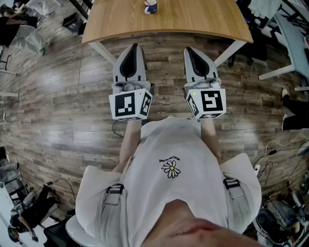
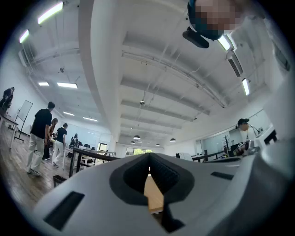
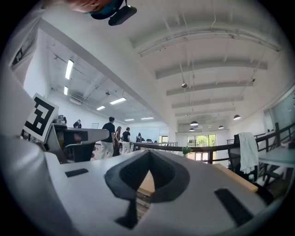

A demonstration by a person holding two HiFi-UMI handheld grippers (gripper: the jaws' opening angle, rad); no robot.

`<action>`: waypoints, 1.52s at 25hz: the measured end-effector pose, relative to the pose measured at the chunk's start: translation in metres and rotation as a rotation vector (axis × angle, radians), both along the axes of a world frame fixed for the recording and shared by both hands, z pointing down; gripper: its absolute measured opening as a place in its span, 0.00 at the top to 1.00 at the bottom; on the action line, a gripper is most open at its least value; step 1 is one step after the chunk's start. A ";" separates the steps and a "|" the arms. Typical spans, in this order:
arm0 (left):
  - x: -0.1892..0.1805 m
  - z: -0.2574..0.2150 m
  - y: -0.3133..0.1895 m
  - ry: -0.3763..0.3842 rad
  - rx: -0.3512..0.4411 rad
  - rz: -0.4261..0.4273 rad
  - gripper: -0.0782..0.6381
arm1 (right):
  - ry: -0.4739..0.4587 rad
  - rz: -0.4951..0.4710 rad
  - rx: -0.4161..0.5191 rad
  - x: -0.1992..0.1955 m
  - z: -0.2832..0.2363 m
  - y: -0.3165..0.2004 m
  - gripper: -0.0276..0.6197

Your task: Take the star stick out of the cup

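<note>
A wood-plank floor (image 1: pixel 58 111) fills most of the head view, and we stand on it facing a long wooden counter (image 1: pixel 193 24) that runs across the top of that view on white legs. Below the counter our own white shirt (image 1: pixel 159 193) takes up the lower middle. We hold the two tongs side by side in front of the shirt, over the floor and short of the counter's near edge, both pointing towards the counter and roughly level.

The left tongs (image 1: pixel 134 47) have their jaws drawn fully together, tip against tip, with nothing gripped. In the left gripper view only a sliver of the counter's wood shows through the hollow behind the closed tips. The right tongs (image 1: pixel 189 49) stand the same way, jaws closed at the tips and empty. A wedge of the counter's wood shows through their hollow in the right gripper view.

Each pair of tongs carries a marker cube at its rear, the left cube (image 1: pixel 129 105) and the right cube (image 1: pixel 208 102), both just ahead of the shirt.

The cup (image 1: pixel 150 6) stands on the counter at the very top of the head view, well apart from both tongs. What stands in it is too small to tell.

A small daisy print (image 1: pixel 170 169) sits on the shirt.
</note>
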State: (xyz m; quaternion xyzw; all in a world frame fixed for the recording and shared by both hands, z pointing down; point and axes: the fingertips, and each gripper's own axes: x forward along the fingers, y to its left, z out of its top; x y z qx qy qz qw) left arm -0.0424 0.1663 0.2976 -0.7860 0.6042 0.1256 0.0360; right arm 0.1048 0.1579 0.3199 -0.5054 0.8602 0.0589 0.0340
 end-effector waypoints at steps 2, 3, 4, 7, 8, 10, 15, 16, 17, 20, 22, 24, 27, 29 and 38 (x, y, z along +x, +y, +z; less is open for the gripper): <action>0.003 0.000 -0.003 -0.018 0.002 0.001 0.87 | -0.009 -0.010 -0.011 0.000 0.002 -0.003 0.95; 0.004 0.000 -0.004 -0.023 0.003 0.002 0.87 | -0.011 -0.013 -0.015 0.001 0.003 -0.004 0.95; 0.004 0.000 -0.005 -0.026 0.003 0.003 0.87 | -0.009 -0.015 -0.017 0.001 0.003 -0.005 0.95; 0.005 0.000 -0.006 -0.024 0.004 -0.001 0.87 | 0.006 -0.018 -0.018 0.002 0.006 -0.005 0.95; 0.005 0.000 -0.007 -0.024 0.004 -0.002 0.87 | 0.009 -0.019 -0.018 0.002 0.006 -0.005 0.95; 0.005 0.001 -0.007 -0.026 0.002 -0.004 0.87 | 0.011 -0.019 -0.019 0.002 0.008 -0.006 0.95; 0.005 0.005 -0.010 -0.033 -0.009 -0.012 0.87 | -0.032 -0.035 -0.034 0.004 0.010 -0.010 0.95; 0.005 0.007 -0.009 -0.034 -0.013 -0.016 0.87 | -0.050 -0.049 -0.038 0.004 0.010 -0.009 0.95; 0.005 0.008 -0.008 -0.035 -0.016 -0.019 0.87 | -0.068 -0.064 -0.046 0.004 0.011 -0.009 0.95; 0.000 0.006 -0.006 -0.028 -0.014 -0.032 0.87 | -0.104 -0.101 -0.093 -0.001 0.021 -0.014 0.95; -0.006 0.009 -0.005 -0.024 -0.024 -0.052 0.87 | -0.102 -0.118 -0.122 -0.008 0.031 -0.016 0.95; -0.013 0.015 -0.005 -0.017 -0.040 -0.071 0.87 | -0.092 -0.135 -0.138 -0.014 0.039 -0.015 0.95; -0.019 0.019 -0.014 -0.008 -0.042 -0.074 0.87 | -0.087 -0.155 -0.139 -0.019 0.041 -0.022 0.95; -0.020 0.020 -0.026 -0.011 -0.033 -0.068 0.87 | -0.077 -0.157 -0.131 -0.020 0.041 -0.032 0.95; -0.027 0.033 -0.123 0.034 -0.027 -0.029 0.87 | -0.098 -0.086 -0.077 -0.013 0.024 -0.121 0.95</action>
